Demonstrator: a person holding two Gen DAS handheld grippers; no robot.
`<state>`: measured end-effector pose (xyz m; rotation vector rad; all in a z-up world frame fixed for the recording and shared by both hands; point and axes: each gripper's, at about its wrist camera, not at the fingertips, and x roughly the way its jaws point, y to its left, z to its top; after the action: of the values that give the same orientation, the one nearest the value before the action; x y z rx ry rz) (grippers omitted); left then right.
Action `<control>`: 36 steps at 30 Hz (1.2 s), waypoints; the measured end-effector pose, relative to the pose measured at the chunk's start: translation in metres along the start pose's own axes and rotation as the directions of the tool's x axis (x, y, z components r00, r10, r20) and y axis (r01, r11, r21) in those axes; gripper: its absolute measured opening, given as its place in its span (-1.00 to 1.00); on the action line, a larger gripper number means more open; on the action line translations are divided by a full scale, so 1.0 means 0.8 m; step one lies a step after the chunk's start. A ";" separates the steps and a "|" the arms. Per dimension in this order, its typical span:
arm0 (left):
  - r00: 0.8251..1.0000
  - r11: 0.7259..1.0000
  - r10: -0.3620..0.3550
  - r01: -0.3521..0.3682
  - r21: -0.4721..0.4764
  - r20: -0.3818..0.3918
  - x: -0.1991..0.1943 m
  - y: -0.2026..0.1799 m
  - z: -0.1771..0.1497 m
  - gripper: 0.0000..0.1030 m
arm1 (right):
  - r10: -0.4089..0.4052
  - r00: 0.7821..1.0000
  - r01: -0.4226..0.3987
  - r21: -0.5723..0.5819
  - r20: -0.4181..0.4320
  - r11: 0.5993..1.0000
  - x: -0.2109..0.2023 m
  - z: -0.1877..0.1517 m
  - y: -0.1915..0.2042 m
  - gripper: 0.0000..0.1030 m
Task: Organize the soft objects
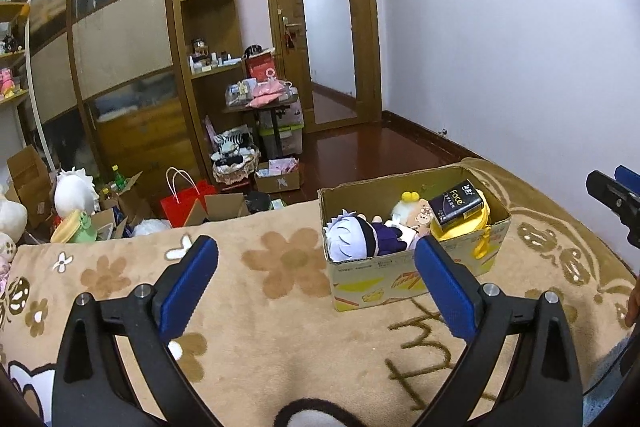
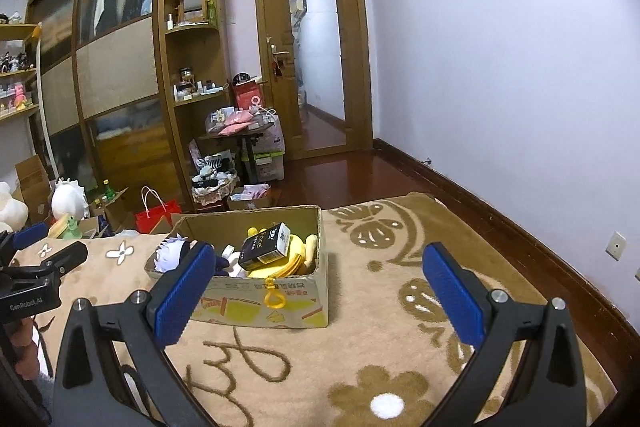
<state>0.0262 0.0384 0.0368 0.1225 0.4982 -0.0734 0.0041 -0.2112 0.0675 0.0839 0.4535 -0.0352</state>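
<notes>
On my far left, past the edge of the bed, the floor is crowded: a white plush (image 1: 74, 187), a green frog toy (image 1: 82, 223) and a red paper bag (image 1: 184, 201) sit among open cartons in front of the wooden wardrobe (image 1: 120, 59).

My left hand-held gripper (image 1: 316, 259) hangs over the beige flowered blanket (image 1: 256, 339) that covers the bed, its blue pads (image 1: 188, 285) spread wide with nothing between them.

Just beyond its right finger stands the cardboard box (image 1: 400, 279), open at the top and resting on the blanket. Inside it, from left to right, lie a white-haired doll (image 1: 354, 237) in dark clothes, a small pale plush with a yellow tip (image 1: 408, 207), and a yellow soft pouch (image 1: 464, 231) whose yellow clip (image 2: 274, 297) dangles over the box's front wall. A black tissue pack (image 1: 456, 203) marked "Face" lies on top of the yellow pouch.

Further right, my right hand-held gripper (image 2: 320, 265) is also over the blanket, near the box but not touching it, jaws wide apart and empty. From its own camera the box sits ahead and to the left, partly behind the left finger. Beyond the bed are the dark wood floor (image 2: 340, 175), a wooden door (image 2: 316, 47) with a glass panel, and a plain pale wall (image 2: 500, 67).
</notes>
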 end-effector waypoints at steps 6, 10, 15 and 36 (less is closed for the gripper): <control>1.000 1.000 -0.014 0.014 0.007 -0.011 0.006 -0.001 -0.003 0.90 | 0.005 1.000 -0.005 -0.006 -0.018 1.000 0.004 -0.006 0.002 1.00; 1.000 1.000 -0.016 0.016 0.012 -0.020 0.012 -0.004 -0.005 0.90 | 0.000 1.000 0.000 -0.014 -0.026 1.000 0.009 -0.011 0.003 1.00; 0.999 1.000 -0.017 0.018 0.018 -0.033 0.022 -0.007 -0.008 0.90 | -0.007 0.999 0.007 -0.015 -0.037 1.000 0.013 -0.015 0.004 1.00; 1.000 0.999 -0.001 0.002 0.040 -0.031 0.025 -0.012 -0.011 0.90 | -0.021 0.998 0.020 -0.014 -0.053 1.000 0.026 -0.022 -0.001 1.00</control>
<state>0.0387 0.0289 0.0185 0.1625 0.5278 -0.0829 0.0151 -0.2106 0.0427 0.0675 0.5073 -0.0500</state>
